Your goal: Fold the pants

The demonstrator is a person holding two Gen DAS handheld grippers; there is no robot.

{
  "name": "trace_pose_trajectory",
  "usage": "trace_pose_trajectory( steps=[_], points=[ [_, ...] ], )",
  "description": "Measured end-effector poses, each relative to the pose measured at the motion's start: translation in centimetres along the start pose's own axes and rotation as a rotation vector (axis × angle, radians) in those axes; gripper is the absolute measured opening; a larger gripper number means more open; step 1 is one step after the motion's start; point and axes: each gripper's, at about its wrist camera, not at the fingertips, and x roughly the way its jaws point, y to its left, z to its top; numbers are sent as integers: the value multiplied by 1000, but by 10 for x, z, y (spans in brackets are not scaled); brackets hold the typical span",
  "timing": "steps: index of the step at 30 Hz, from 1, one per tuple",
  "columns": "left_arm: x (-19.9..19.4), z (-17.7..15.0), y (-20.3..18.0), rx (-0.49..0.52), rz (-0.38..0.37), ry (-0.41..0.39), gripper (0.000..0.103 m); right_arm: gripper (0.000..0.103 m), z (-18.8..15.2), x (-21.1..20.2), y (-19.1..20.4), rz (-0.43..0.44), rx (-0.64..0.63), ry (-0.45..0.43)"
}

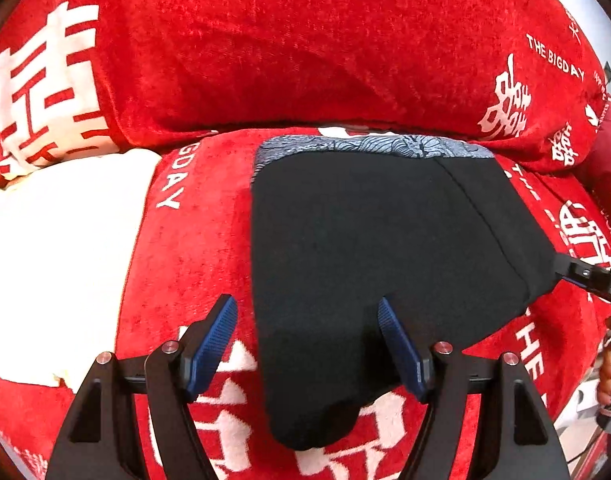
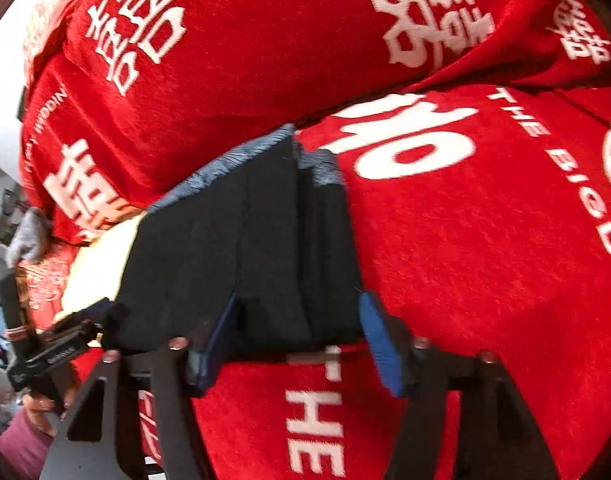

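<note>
Black folded pants on a red sofa, both grippers spread at their near edge.

The black fabric pants with a grey patterned waistband [image 1: 385, 248] lie folded flat on the red plush sofa cover printed with white characters and "THE BIGDAY" lettering [image 1: 209, 208], waistband toward the backrest. The left gripper [image 1: 307, 340] has its blue-padded fingers [image 1: 211, 344] spread wide, straddling the lower leg end without pinching it. The right gripper [image 2: 301, 338] is likewise spread at the pants' side edge, gripping nothing. A white cushion [image 1: 61, 264] sits to the left of the pants.
</note>
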Motion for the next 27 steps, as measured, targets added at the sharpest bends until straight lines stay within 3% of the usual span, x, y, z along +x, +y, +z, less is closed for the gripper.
trace_pose_trajectory(
  steps=[4,11,13,15,19,27],
  points=[
    [-4,-3,2,-8,-1,8,74,80,-9,-13,-2,-54,23,11],
    [-19,-10,7,-12,-11,11,74,86,-27,-25,18,-38,16,41],
    [-22,-13,9,-11,-5,11,89,86,-31,-25,25,-26,21,47],
    [-26,-16,12,-13,-2,-3,91,88,-34,-25,32,-27,14,54],
    [-30,-19,17,-19,-3,4,91,103,-38,-24,46,-19,-2,59],
    [-34,-26,25,-27,25,27,91,103,-48,-21,68,-35,-56,93]
  ],
)
